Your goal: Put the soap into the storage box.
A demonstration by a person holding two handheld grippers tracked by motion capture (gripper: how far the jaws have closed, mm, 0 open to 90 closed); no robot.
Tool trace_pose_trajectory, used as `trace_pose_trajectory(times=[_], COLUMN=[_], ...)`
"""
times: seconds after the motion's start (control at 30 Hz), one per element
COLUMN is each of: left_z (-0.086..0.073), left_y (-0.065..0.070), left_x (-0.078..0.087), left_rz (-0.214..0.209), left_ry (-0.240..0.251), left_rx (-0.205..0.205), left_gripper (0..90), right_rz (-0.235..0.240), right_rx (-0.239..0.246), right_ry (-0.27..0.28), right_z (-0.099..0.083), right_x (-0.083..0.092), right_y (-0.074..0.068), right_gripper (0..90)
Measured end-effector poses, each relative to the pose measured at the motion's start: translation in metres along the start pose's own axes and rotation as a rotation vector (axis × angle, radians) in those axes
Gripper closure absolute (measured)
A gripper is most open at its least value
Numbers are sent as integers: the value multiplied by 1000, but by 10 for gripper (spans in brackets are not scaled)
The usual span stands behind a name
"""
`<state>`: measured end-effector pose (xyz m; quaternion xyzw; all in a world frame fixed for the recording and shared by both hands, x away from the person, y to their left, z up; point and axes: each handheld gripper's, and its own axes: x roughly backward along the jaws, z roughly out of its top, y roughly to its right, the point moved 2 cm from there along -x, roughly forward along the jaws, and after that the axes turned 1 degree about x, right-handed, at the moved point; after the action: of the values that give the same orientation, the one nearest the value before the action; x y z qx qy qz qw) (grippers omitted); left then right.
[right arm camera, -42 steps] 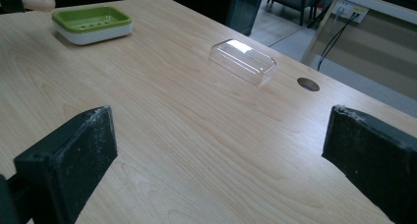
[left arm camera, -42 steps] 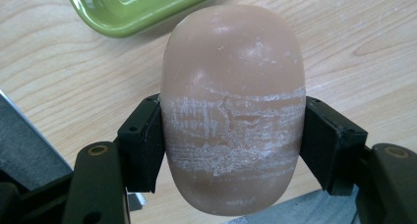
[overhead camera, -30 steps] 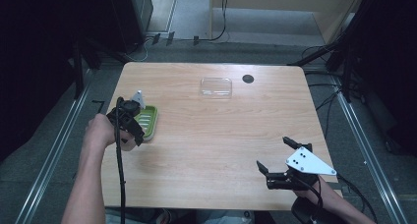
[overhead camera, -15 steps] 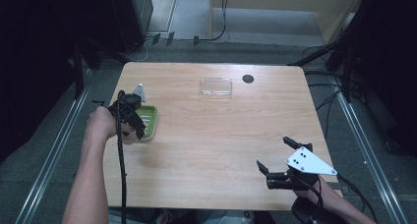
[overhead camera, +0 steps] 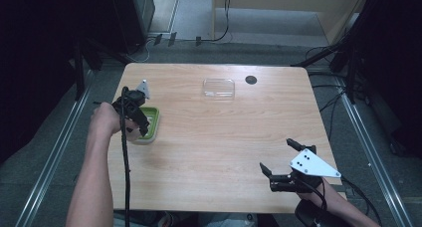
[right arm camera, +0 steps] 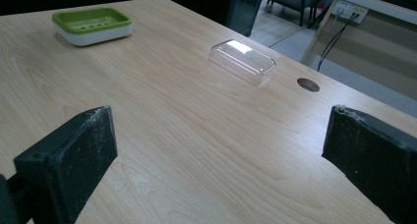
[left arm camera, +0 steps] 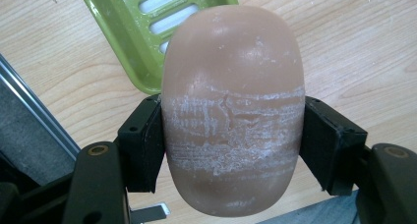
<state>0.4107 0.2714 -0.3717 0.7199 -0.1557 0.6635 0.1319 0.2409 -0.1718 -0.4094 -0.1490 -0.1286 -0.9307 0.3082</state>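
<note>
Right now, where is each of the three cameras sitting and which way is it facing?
High view: above the near edge, looking forward and down on the light wooden table; both forearms show.
Left gripper view: rides the left gripper, facing down past the oval tan soap bar it clamps.
Right gripper view: rides the open right gripper, low, facing across the tabletop.
All three share the green slotted soap dish; two the clear plastic lid.

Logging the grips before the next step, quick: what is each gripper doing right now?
Left gripper: closed on the bar of soap, above the green soap dish.
Right gripper: open, holding nothing.
</note>
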Motion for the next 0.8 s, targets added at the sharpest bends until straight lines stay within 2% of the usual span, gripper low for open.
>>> trace_pose_trajectory(times=[0.27,0.53,0.8], left_z=[6,14,19], left_y=[-1,-2,-4], left_x=[1,-2,-1], left_rz=[0,4,-2], left_ry=[8,-15,-12], left_rx=[3,1,8], left_gripper=[336,336,336], right_rz=[-1,-1,-1], right_rx=[-1,-1,-2], right_ry=[1,1,2], right_z=[0,0,0], right_x=[0,0,0], right_y=[0,0,0], right_gripper=[0,0,0])
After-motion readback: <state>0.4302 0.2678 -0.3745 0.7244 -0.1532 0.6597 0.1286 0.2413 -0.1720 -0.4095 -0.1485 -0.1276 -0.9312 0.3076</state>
